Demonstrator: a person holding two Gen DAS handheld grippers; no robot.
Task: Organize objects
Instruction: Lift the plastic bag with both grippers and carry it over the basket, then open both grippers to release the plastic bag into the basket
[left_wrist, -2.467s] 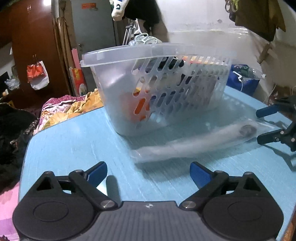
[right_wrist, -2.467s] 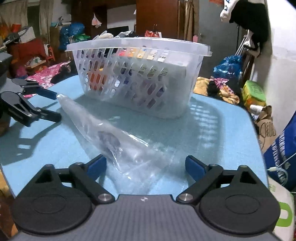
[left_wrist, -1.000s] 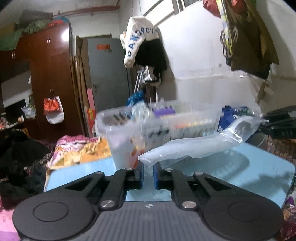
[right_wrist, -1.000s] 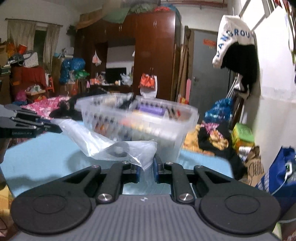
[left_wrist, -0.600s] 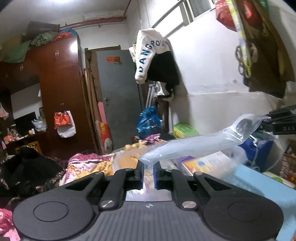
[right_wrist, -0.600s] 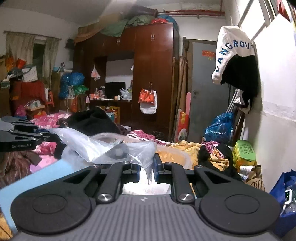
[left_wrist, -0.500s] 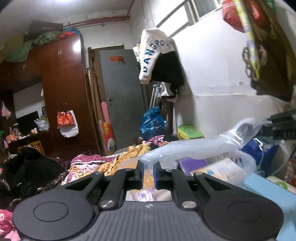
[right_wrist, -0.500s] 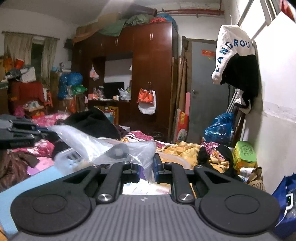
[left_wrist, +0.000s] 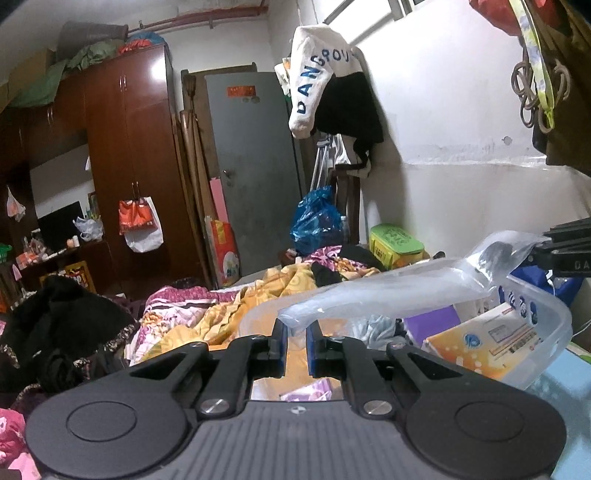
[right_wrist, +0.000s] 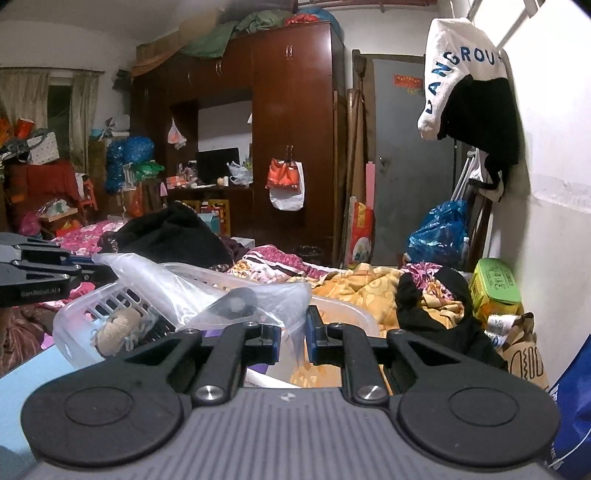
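A long clear plastic bag (left_wrist: 388, 291) with a small dark round object (left_wrist: 493, 254) inside hangs in the air above a clear perforated basket (left_wrist: 554, 332). My left gripper (left_wrist: 295, 334) is shut on one end of the bag. My right gripper (right_wrist: 293, 332) is shut on the other end, where the bag (right_wrist: 236, 299) shows the dark object (right_wrist: 236, 304). The basket (right_wrist: 85, 317) holds boxes (left_wrist: 480, 343), yarn-like stuff (right_wrist: 118, 328) and other items. Each gripper also shows at the edge of the other's view, the right one (left_wrist: 569, 251) and the left one (right_wrist: 44, 277).
The basket stands on a light blue table (left_wrist: 561, 384). Behind are a bed with heaped cloth (right_wrist: 354, 284), a dark wardrobe (right_wrist: 291, 122), a grey door (left_wrist: 255, 166), a green box (right_wrist: 495, 284) and a blue bag (right_wrist: 576, 402) by the white wall.
Both grippers closed on the ends of the bag and lifted it off the table. It now hangs over the open basket, lower toward it than half a second ago.
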